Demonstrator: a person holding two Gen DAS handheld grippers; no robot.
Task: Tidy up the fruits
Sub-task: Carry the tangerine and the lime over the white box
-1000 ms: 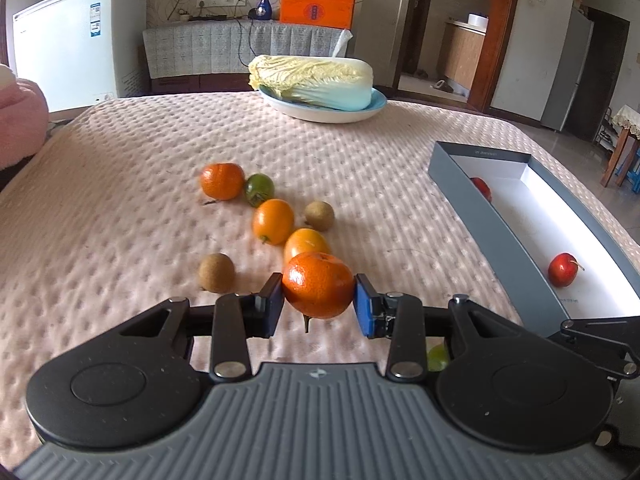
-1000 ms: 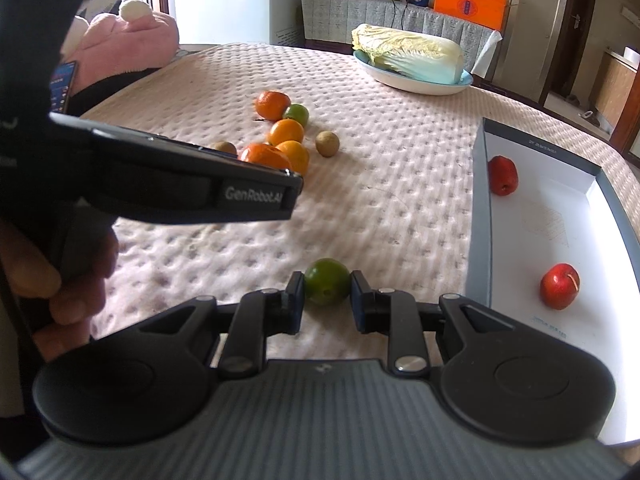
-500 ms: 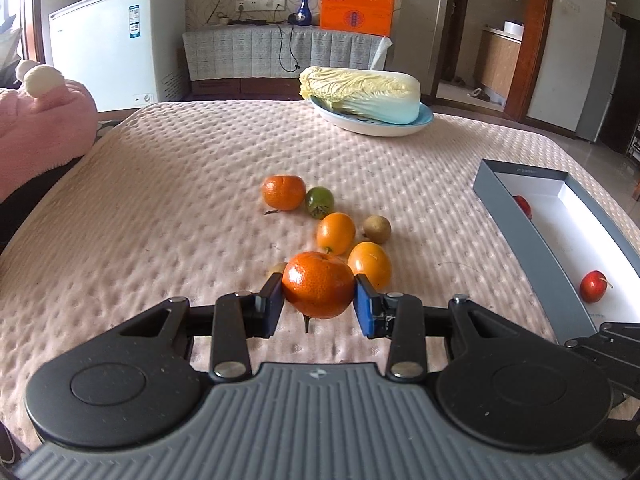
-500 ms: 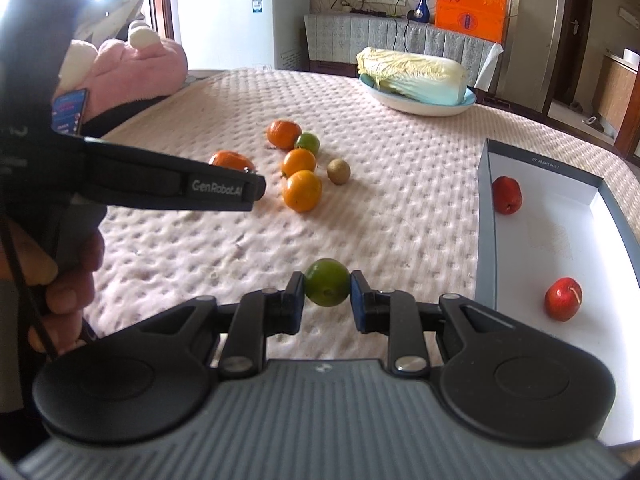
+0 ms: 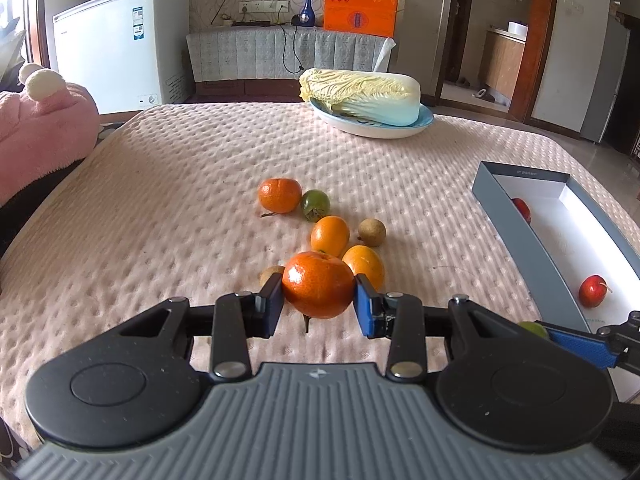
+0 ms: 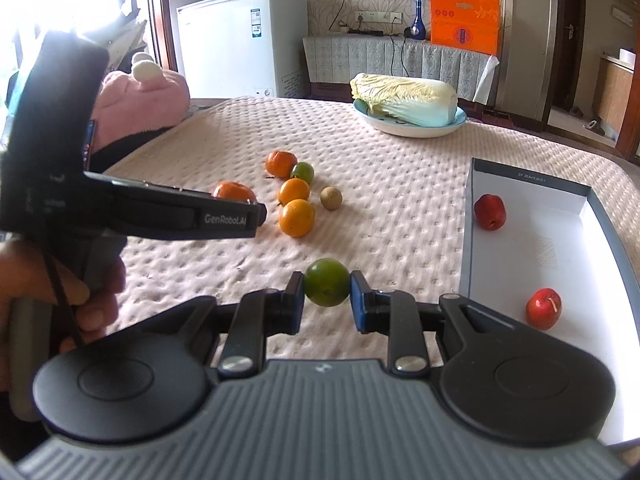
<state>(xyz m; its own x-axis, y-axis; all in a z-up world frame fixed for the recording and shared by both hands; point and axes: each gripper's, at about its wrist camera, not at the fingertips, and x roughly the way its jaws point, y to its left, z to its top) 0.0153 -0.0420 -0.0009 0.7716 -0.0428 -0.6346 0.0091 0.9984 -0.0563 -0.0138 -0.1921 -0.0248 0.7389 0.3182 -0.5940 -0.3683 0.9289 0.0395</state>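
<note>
A round orange mandarin (image 5: 319,285) is clamped between the blue pads of the left gripper (image 5: 319,304), held above the near middle of the pink dimpled tablecloth (image 5: 168,200). A small round green citrus fruit (image 6: 327,282) is pinched the same way in the right gripper (image 6: 327,300), close to the near left wall of the long grey cardboard box with a white floor (image 6: 466,240), which lies along the table's right edge and holds two small red fruits (image 6: 490,212).

Over the last second both grippers have risen, carrying their fruit off the cloth; the table now looks farther below. Both fruits seem ready to go to the box.

Loose fruit remains mid-table: a mandarin, a green fruit, two oranges (image 5: 330,235) and two small brown fruits. At the far edge sits a pale napa cabbage on a blue plate (image 5: 372,128).
</note>
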